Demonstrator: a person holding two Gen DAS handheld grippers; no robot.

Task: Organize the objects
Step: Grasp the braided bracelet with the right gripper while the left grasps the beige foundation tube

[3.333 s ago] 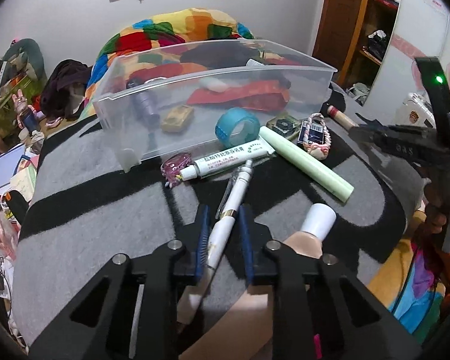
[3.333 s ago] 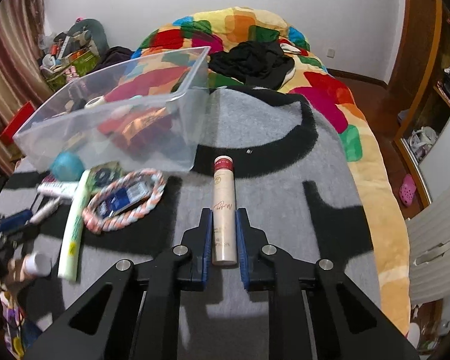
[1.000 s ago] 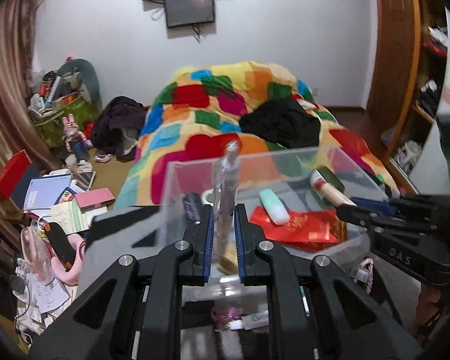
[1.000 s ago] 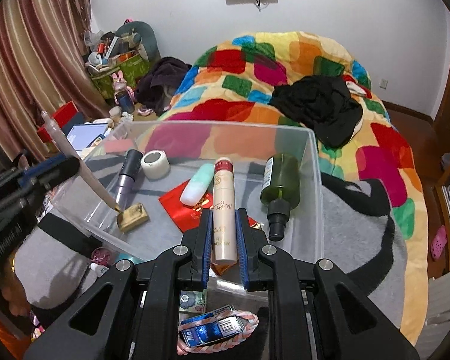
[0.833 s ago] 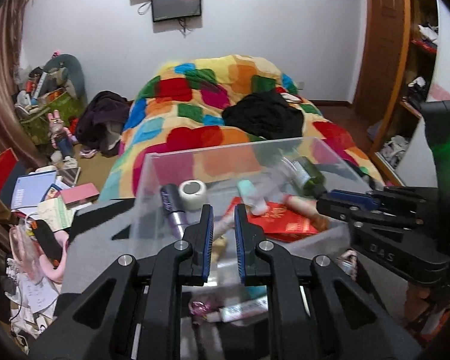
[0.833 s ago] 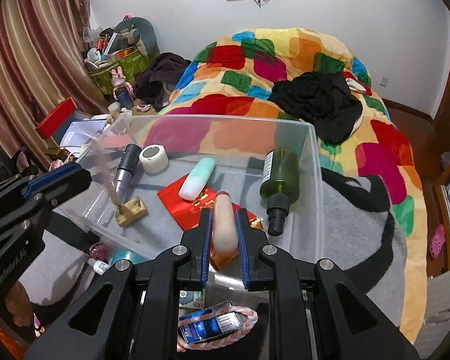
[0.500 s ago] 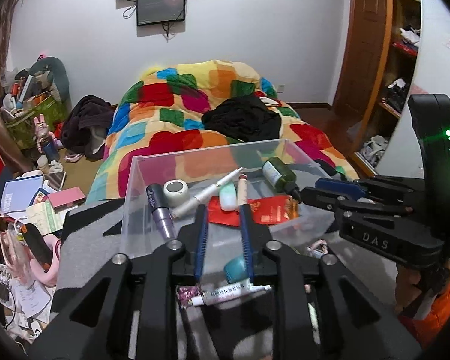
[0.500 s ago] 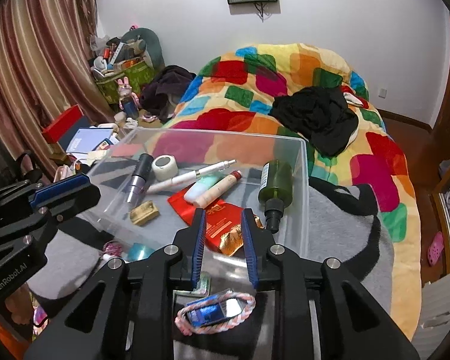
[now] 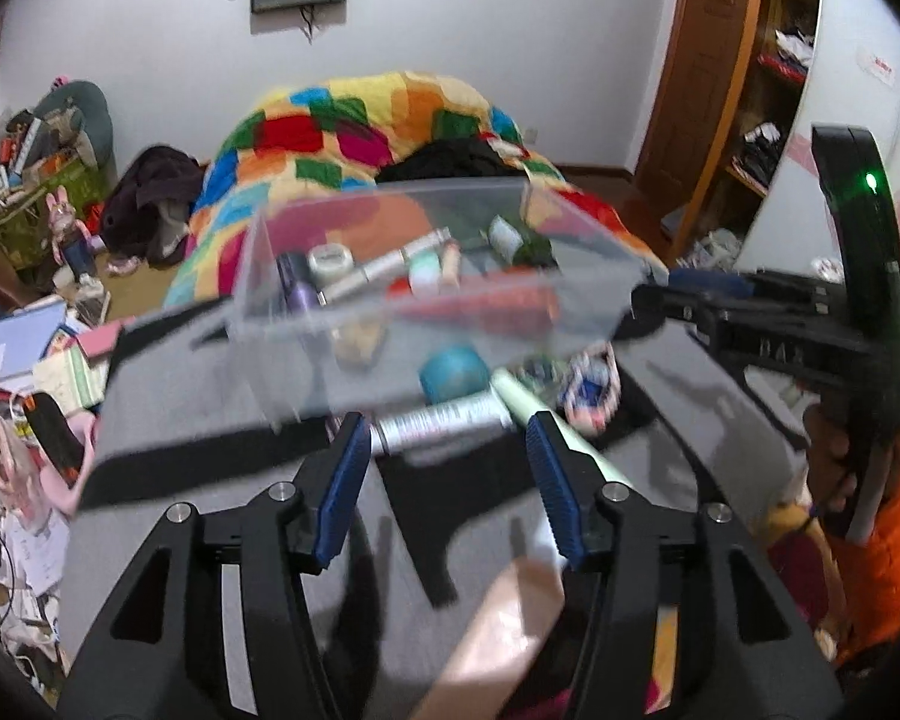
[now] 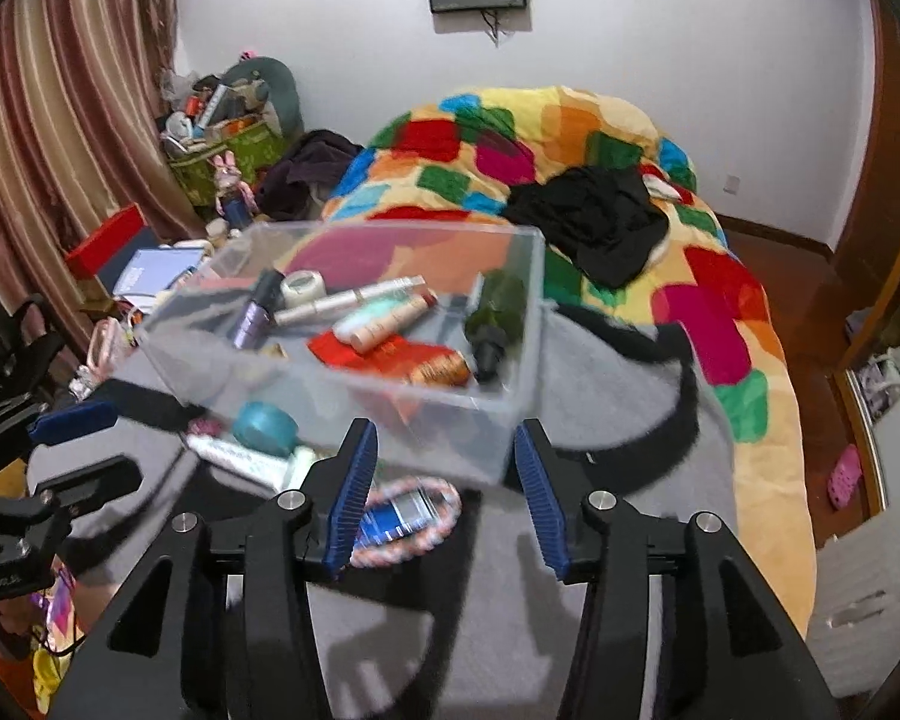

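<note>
A clear plastic bin (image 9: 306,324) (image 10: 510,420) stands on the grey and black blanket. In it lie a pen (image 10: 354,295), a beige tube with a red cap (image 10: 393,317), a dark green bottle (image 10: 495,318), a tape roll (image 10: 301,285) and a red packet (image 10: 390,357). Both grippers are open and empty. My left gripper (image 9: 447,477) is above a white tube (image 9: 438,420) and a pale green stick (image 9: 528,405). My right gripper (image 10: 447,483) hovers over a blue pack ringed by a braided band (image 10: 408,516). A blue tape roll (image 10: 264,423) lies in front of the bin.
A colourful quilt (image 10: 570,138) with black clothing (image 10: 600,222) covers the bed behind the bin. Boxes and clutter (image 10: 150,264) fill the floor at the left. A wooden shelf unit (image 9: 744,120) stands at the right. The other gripper shows at the right of the left wrist view (image 9: 768,342).
Both grippers let go of the pen and the beige tube into the bin, opened wide and pulled back and down toward the items in front of the bin.
</note>
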